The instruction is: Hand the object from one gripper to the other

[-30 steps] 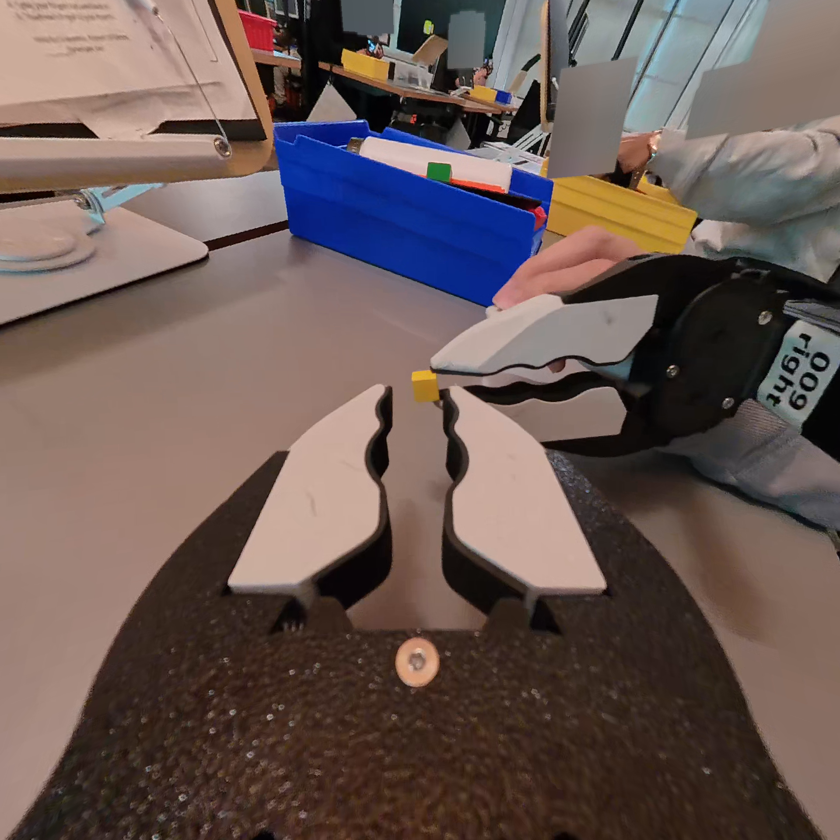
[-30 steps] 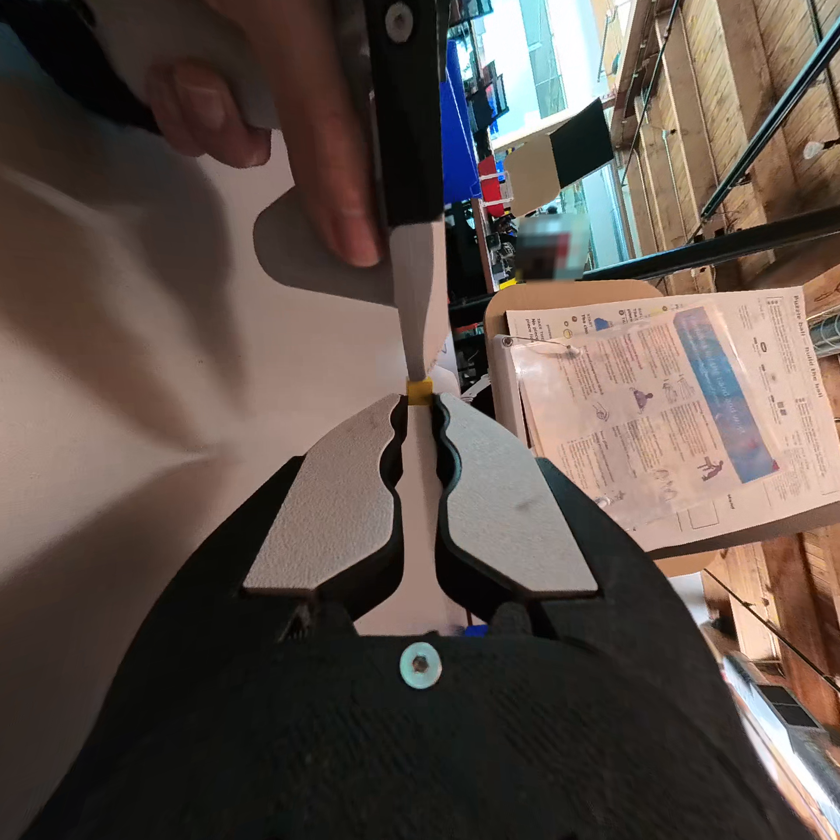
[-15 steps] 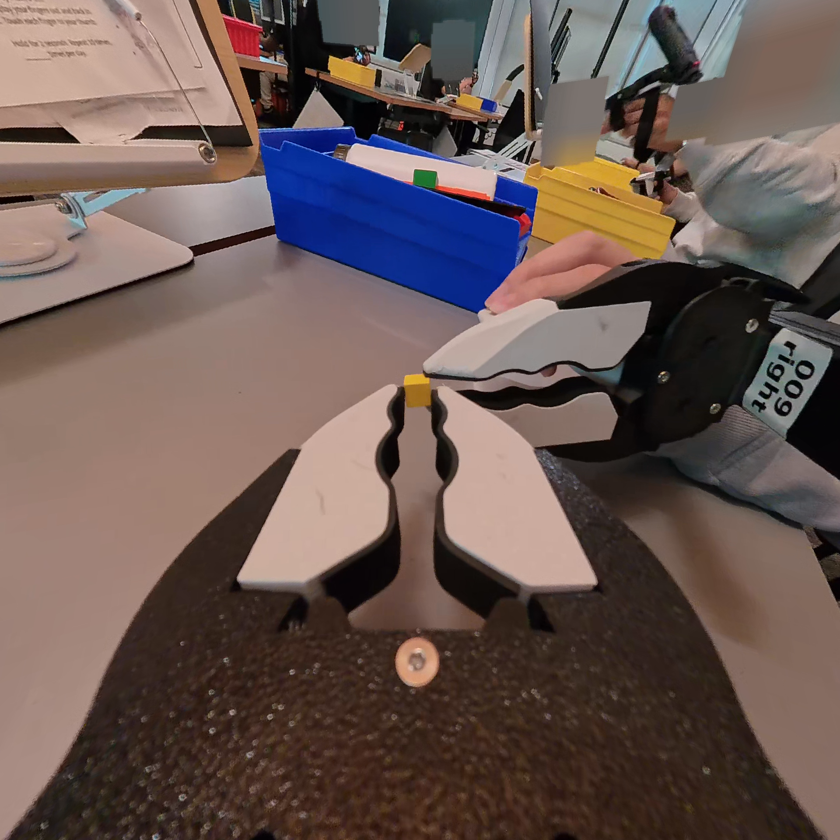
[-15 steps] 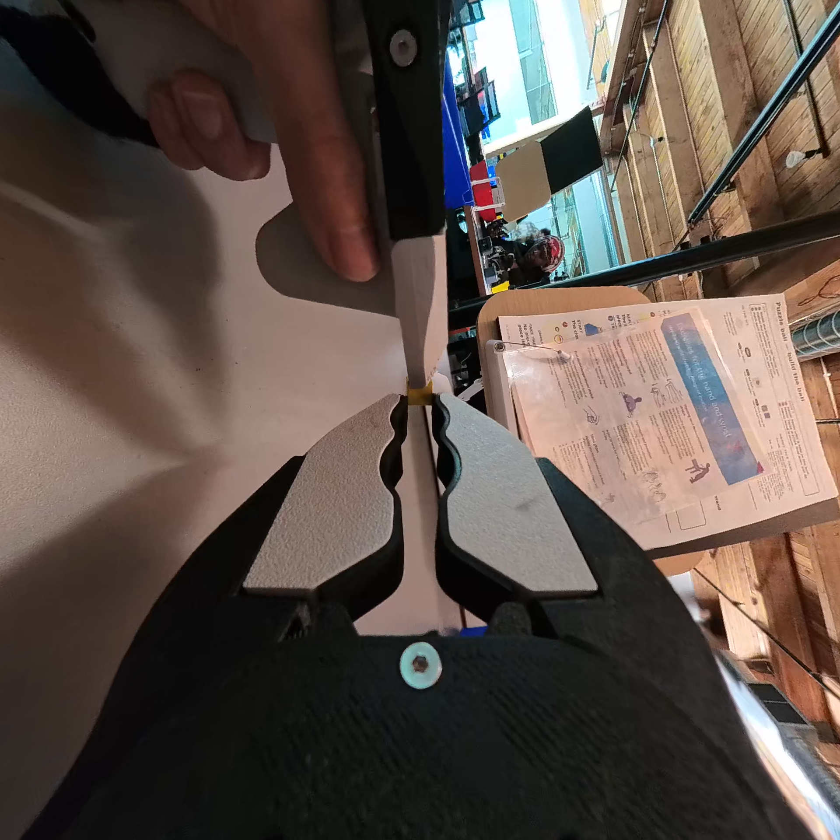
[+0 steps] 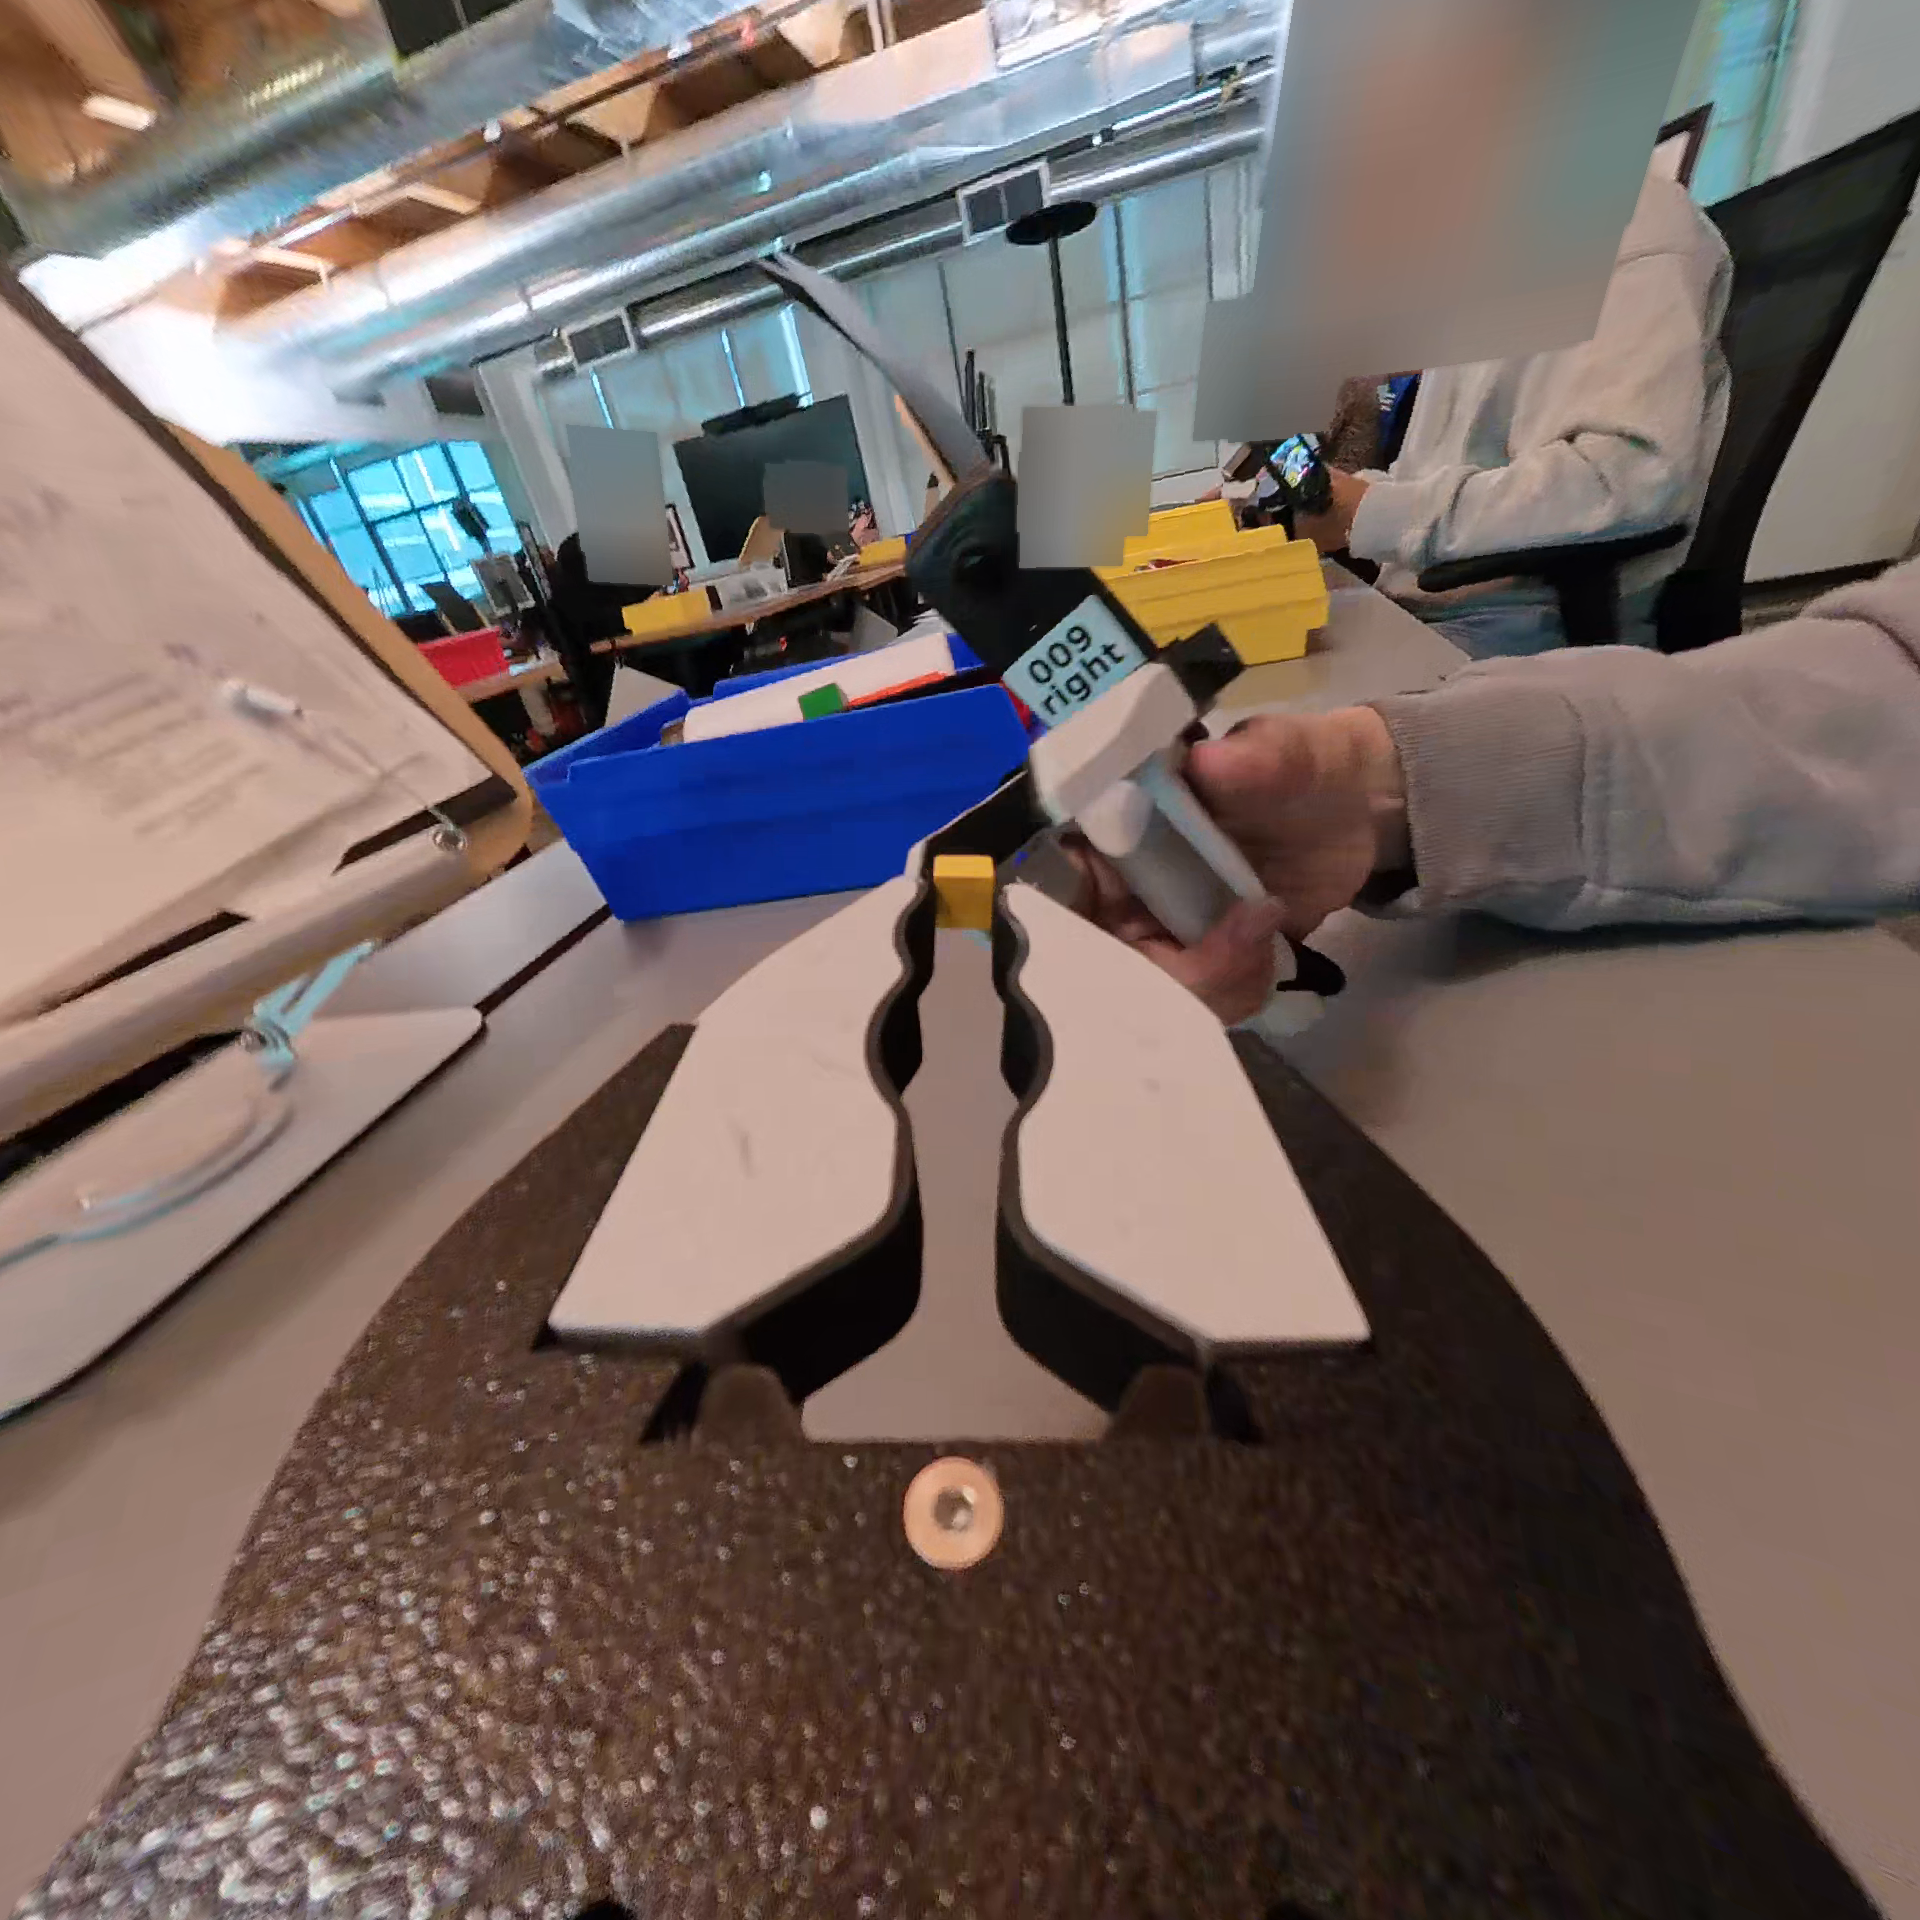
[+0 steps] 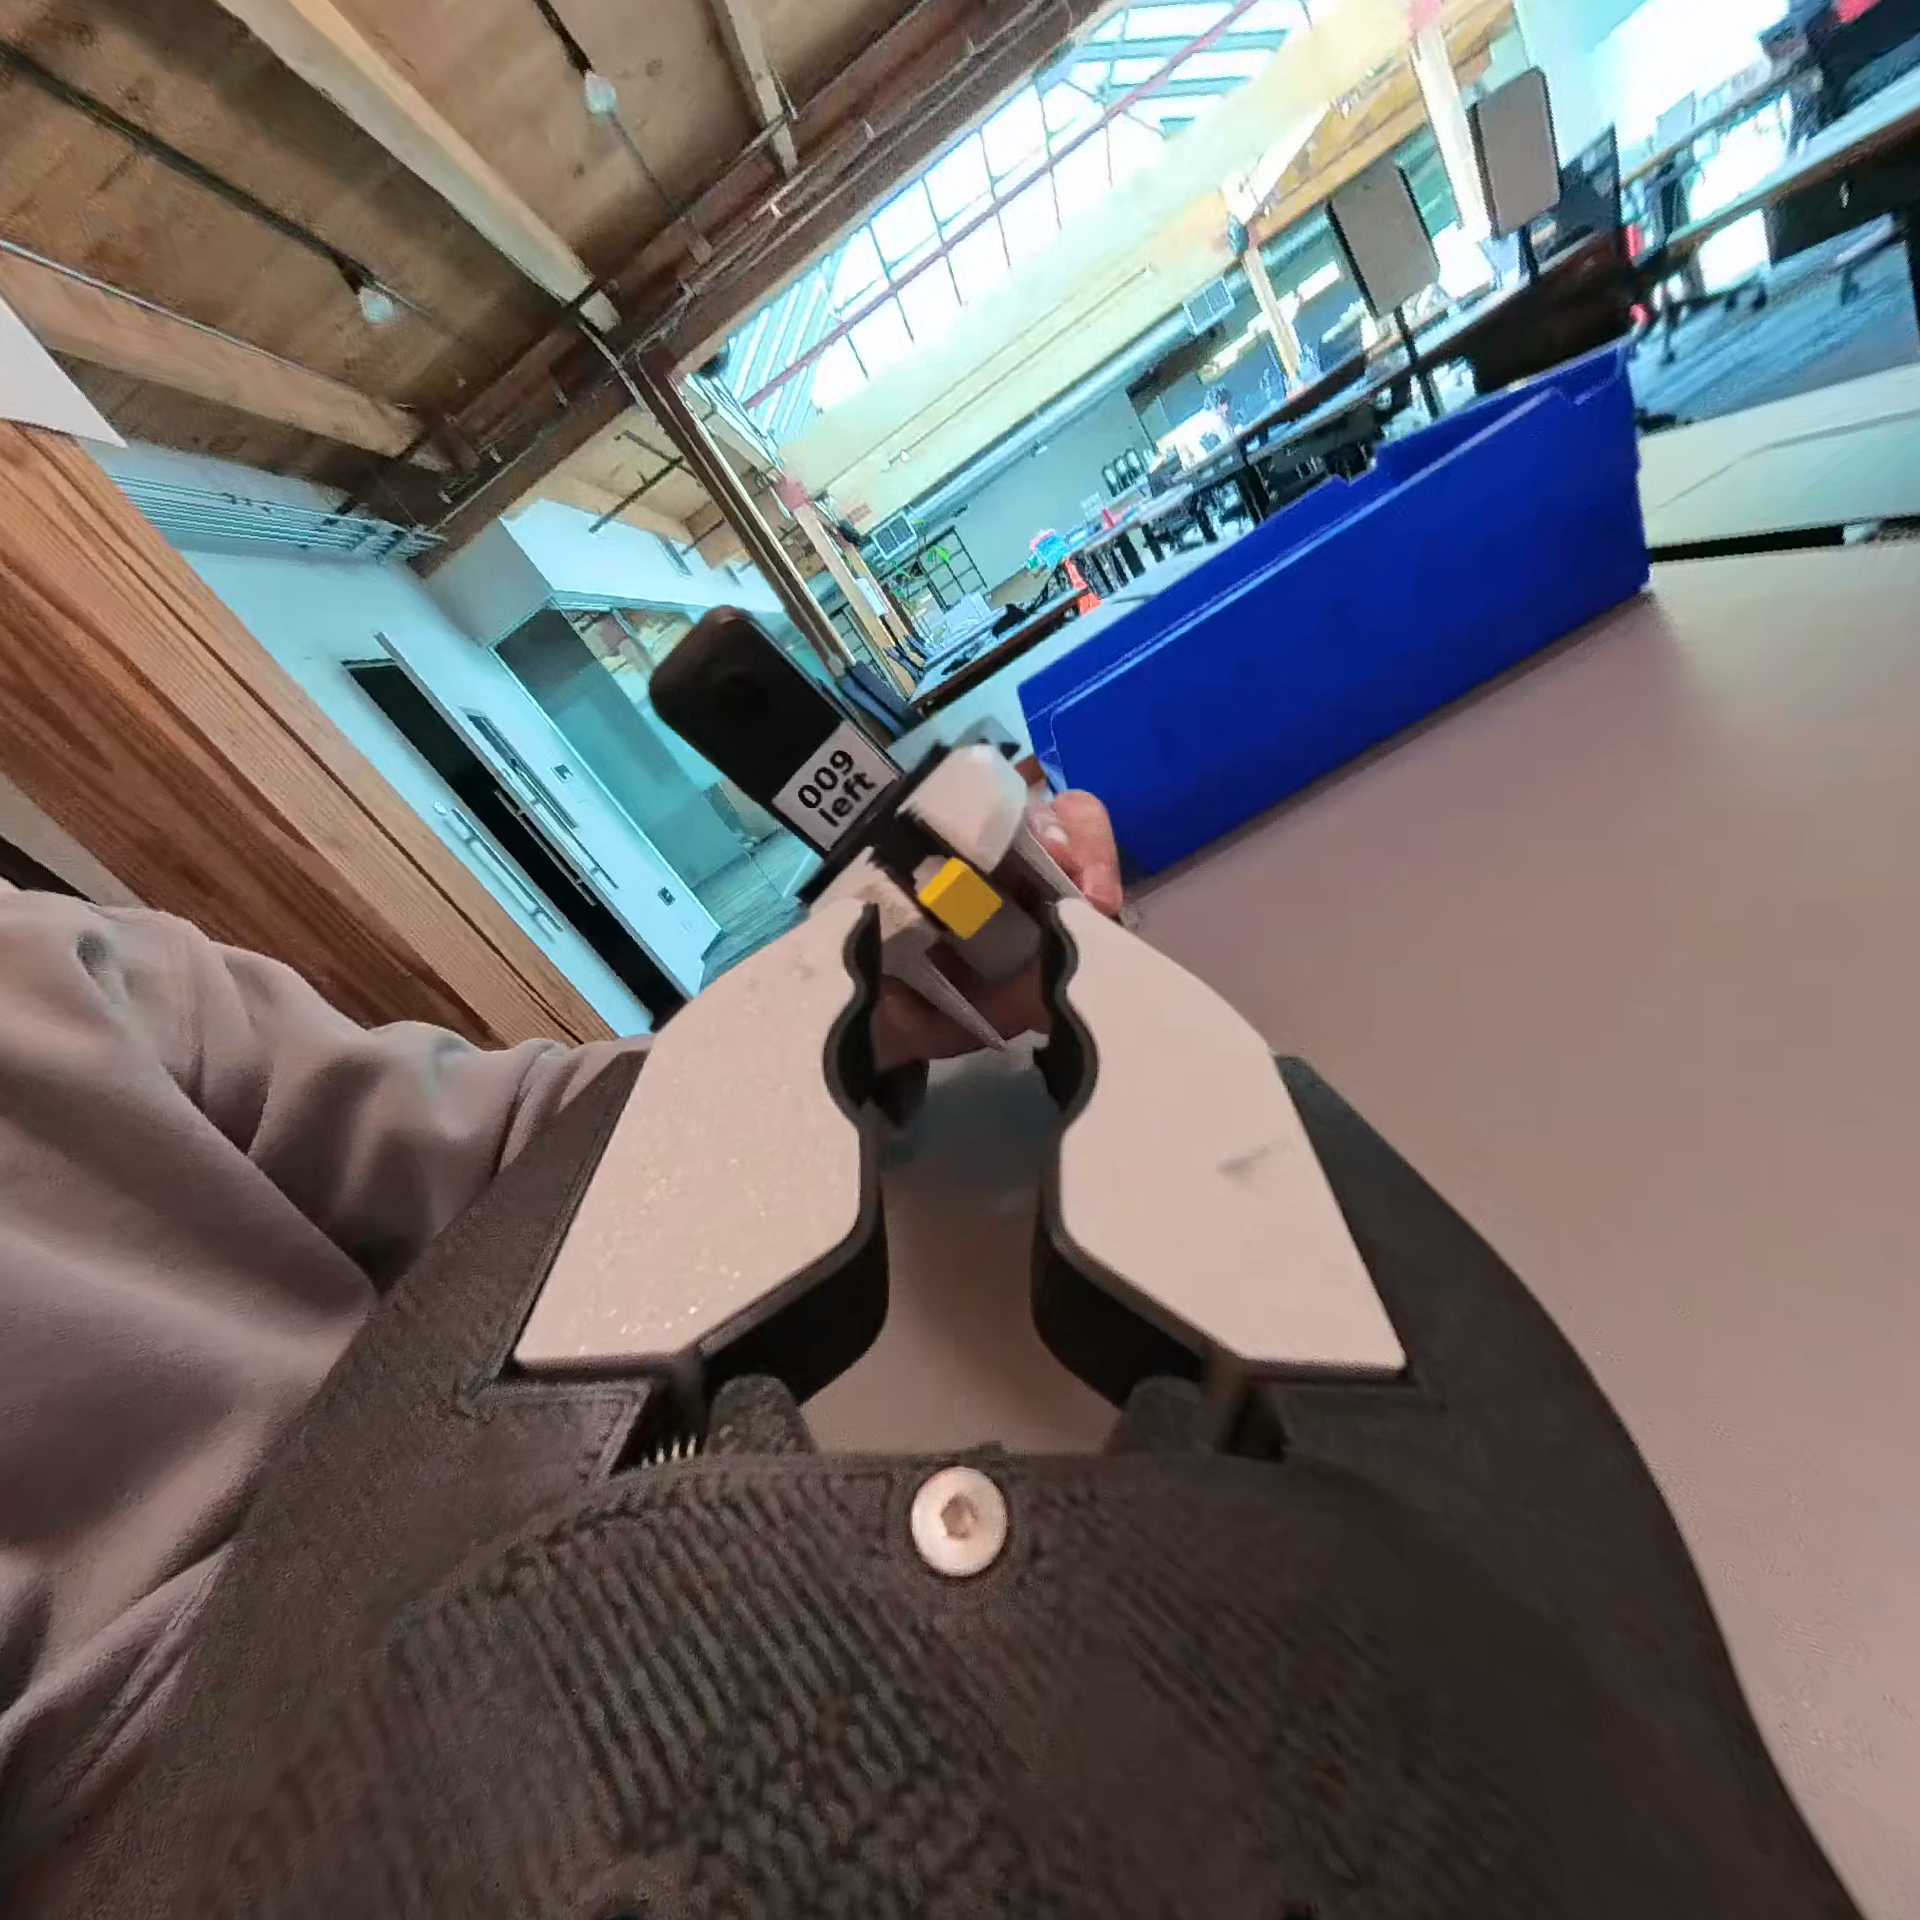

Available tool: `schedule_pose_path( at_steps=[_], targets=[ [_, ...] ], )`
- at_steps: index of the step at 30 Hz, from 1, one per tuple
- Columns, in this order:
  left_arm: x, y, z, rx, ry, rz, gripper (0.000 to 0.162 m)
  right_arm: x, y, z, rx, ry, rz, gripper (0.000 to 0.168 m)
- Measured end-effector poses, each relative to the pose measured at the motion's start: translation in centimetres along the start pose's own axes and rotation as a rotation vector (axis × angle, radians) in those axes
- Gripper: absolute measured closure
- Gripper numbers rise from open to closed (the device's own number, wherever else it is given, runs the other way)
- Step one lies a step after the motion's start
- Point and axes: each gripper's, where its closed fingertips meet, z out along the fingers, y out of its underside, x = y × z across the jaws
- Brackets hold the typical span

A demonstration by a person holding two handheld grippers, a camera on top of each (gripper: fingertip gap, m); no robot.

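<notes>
A small yellow cube (image 5: pixel 961 885) sits pinched between the tips of my left gripper (image 5: pixel 961 906), which is shut on it above the grey table (image 5: pixel 1558 1143). In the right wrist view the same cube (image 6: pixel 958 896) shows end-on in the left gripper's fingers (image 6: pixel 935 977). My right gripper (image 6: pixel 961 920) is open, its jaws spread wide on either side of the cube and not touching it. The right gripper's white handle (image 5: pixel 1164 831), held by a hand, shows just behind the cube in the left wrist view; its fingertips are hidden there.
A blue bin (image 5: pixel 790 810) with items in it stands on the table behind the grippers, and also shows in the right wrist view (image 6: pixel 1351 665). A document stand with papers (image 5: pixel 208 727) is at the left. Yellow bins (image 5: pixel 1216 603) and a seated person (image 5: pixel 1538 457) are at the back right. Both grippers' tips are close together, under 4 cm apart.
The right gripper let go of the cube and opened wide. The left gripper closed on the cube and now holds it alone. Both grippers tilted upward.
</notes>
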Motion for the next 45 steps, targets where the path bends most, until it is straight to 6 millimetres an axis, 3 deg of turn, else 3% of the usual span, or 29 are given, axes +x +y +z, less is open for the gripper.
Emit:
schedule_pose_path(
  at_steps=[7,19,22,25,29,33,36,41,45],
  targets=[
    [0.8,-0.4,0.3,-0.007,0.006,0.122,0.153,-1.0,0.8,0.5,-0.037,-0.072,0.061,0.154],
    [1.0,0.1,0.4,-0.056,-0.01,0.246,0.153,-0.6,0.7,0.2,-0.015,-0.105,0.179,0.155],
    [0.9,0.6,0.5,-0.089,-0.02,0.273,0.153,-0.1,1.0,0.2,-0.06,-0.067,0.109,0.155],
    [0.6,0.9,0.6,-0.103,-0.039,0.191,0.151,1.0,0.8,0.0,-0.091,0.063,-0.1,0.157],
    [-0.6,0.4,0.3,-0.071,-0.086,-0.015,0.146,3.3,0.0,-1.0,-0.176,0.382,-0.631,0.157],
    [-2.0,1.7,0.5,-0.156,-0.173,-0.207,0.143,4.5,-0.1,-1.7,-0.384,0.656,-1.191,0.157],
    [-1.4,2.7,1.3,-0.209,-0.158,-0.314,0.139,5.1,0.9,-1.5,-0.585,0.737,-1.521,0.157],
    [-1.1,4.1,1.7,-0.274,-0.167,-0.431,0.14,4.5,1.3,-0.6,-0.642,0.735,-1.683,0.157],
    [-0.8,4.0,1.8,-0.273,-0.14,-0.443,0.152,4.5,1.2,-0.8,-0.674,0.735,-1.75,0.157]
  ],
)
